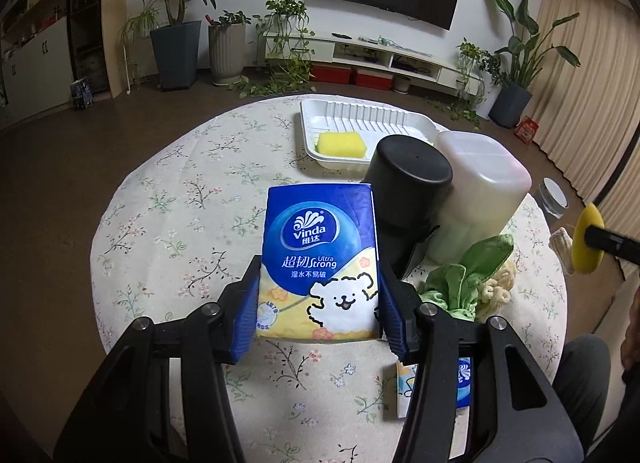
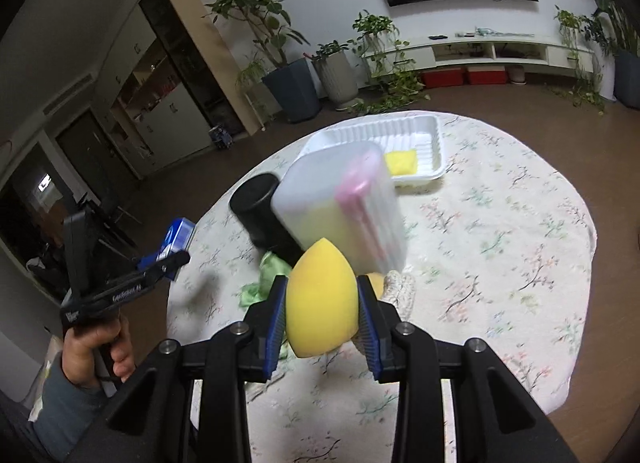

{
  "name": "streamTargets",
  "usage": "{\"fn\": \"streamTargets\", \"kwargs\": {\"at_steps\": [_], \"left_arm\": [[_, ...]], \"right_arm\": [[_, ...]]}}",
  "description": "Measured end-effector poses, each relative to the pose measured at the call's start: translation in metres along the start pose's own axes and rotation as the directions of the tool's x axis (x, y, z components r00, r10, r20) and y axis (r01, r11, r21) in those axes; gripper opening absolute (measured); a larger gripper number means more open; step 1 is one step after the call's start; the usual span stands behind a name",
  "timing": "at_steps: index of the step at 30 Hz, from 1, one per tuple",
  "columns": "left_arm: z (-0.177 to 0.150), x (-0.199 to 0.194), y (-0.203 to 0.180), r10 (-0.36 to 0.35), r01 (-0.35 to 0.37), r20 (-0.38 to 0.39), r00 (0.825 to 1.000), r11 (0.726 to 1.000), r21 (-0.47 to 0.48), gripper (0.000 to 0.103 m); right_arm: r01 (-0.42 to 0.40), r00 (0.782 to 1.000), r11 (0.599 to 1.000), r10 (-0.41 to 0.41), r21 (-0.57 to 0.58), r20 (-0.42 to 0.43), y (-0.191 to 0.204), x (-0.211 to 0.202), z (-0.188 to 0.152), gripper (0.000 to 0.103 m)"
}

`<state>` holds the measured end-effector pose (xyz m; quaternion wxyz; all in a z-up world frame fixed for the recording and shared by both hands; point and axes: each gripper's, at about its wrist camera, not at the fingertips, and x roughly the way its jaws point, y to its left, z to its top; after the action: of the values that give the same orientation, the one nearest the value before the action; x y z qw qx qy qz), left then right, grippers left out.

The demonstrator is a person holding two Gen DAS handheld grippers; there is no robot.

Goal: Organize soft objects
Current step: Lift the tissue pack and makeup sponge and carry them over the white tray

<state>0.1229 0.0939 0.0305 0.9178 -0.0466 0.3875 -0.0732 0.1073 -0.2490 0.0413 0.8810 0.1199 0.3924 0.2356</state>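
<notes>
The blue Vinda tissue pack (image 1: 320,263) is clamped between the left gripper (image 1: 318,305) fingers (image 1: 245,313), held upright above the counter (image 1: 160,223) with its printed face toward the camera. From the right wrist view the same pack (image 2: 178,237) shows as a blue edge at the tip of the left gripper (image 2: 168,263), off the counter's left rim, with the person's left hand (image 2: 98,347) wrapped round the handle.

The yellow egg-shaped sponge (image 2: 322,299) sits pinched between the right gripper (image 2: 322,315) fingers (image 2: 276,323), pointed end up, raised over the near part of the counter (image 2: 500,223). In the left wrist view it appears as a yellow sponge (image 1: 586,241) at the far right, on the end of the right gripper (image 1: 600,241).

Just behind the held sponge lie a green cloth (image 2: 264,279) and a cream knitted item (image 2: 400,289), both on the flowered cover; the left view shows the green cloth (image 1: 468,275) bunched beside a cream knitted piece (image 1: 498,285). A second tissue pack (image 1: 432,387) lies flat on the counter, partly hidden under the left gripper's arm.

Further back stand a black cylinder (image 1: 408,179) and a translucent plastic container (image 1: 480,191), touching side by side; the container (image 2: 340,203) holds something pink and yellow. Behind them, at the far edge, a white tray (image 1: 368,119) carries a yellow rectangular sponge (image 1: 343,141).
</notes>
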Motion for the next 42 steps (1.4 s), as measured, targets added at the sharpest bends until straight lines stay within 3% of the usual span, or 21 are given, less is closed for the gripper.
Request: {"fn": "streamTargets", "kwargs": {"at_steps": [5,6,8,11,19,23,26,32,34,38,42], "left_arm": [[-0.002,0.007,-0.002,-0.030,0.030,-0.007,1.000,0.999,-0.022,0.050],[-0.004,0.008,-0.003,-0.033,0.032,-0.009,0.999,0.999,-0.021,0.050],[-0.008,0.011,-0.004,-0.036,0.035,-0.016,0.999,0.999,-0.025,0.050],[-0.014,0.012,-0.005,-0.041,0.040,-0.027,0.999,0.999,-0.030,0.050],[-0.023,0.010,-0.003,-0.047,0.046,-0.031,0.998,0.998,-0.050,0.050],[-0.025,0.010,-0.008,-0.056,0.054,-0.033,0.998,0.998,-0.042,0.050],[-0.029,0.009,-0.009,-0.062,0.061,-0.030,0.998,0.997,-0.046,0.050],[-0.033,0.010,-0.007,-0.076,0.074,-0.030,0.997,0.996,-0.058,0.050],[-0.033,0.010,-0.007,-0.080,0.078,-0.027,0.996,0.995,-0.061,0.050],[-0.034,0.010,-0.004,-0.084,0.083,-0.024,0.996,0.994,-0.069,0.050],[-0.034,0.010,-0.003,-0.092,0.090,-0.026,0.995,0.993,-0.072,0.050]], "right_arm": [[-0.106,0.994,0.989,0.110,0.103,-0.026,-0.015,0.001,0.004,0.037],[-0.087,0.995,0.992,0.090,0.092,-0.035,-0.013,0.004,0.002,0.037],[0.028,0.998,0.999,-0.030,-0.033,-0.054,0.007,0.018,-0.013,0.037],[0.158,0.983,0.968,-0.173,-0.193,-0.066,0.026,0.044,-0.039,0.038],[0.162,0.971,0.962,-0.195,-0.218,-0.139,0.026,0.071,-0.073,0.041],[0.179,0.967,0.958,-0.214,-0.224,-0.141,0.031,0.069,-0.073,0.058],[0.198,0.956,0.945,-0.245,-0.259,-0.160,0.039,0.070,-0.072,0.058],[0.197,0.949,0.921,-0.265,-0.334,-0.171,0.059,0.073,-0.068,0.058],[0.195,0.933,0.906,-0.289,-0.375,-0.214,0.065,0.087,-0.073,0.058],[0.211,0.913,0.882,-0.332,-0.422,-0.238,0.068,0.104,-0.080,0.041],[0.197,0.928,0.896,-0.301,-0.398,-0.218,0.071,0.092,-0.076,0.040]]}}
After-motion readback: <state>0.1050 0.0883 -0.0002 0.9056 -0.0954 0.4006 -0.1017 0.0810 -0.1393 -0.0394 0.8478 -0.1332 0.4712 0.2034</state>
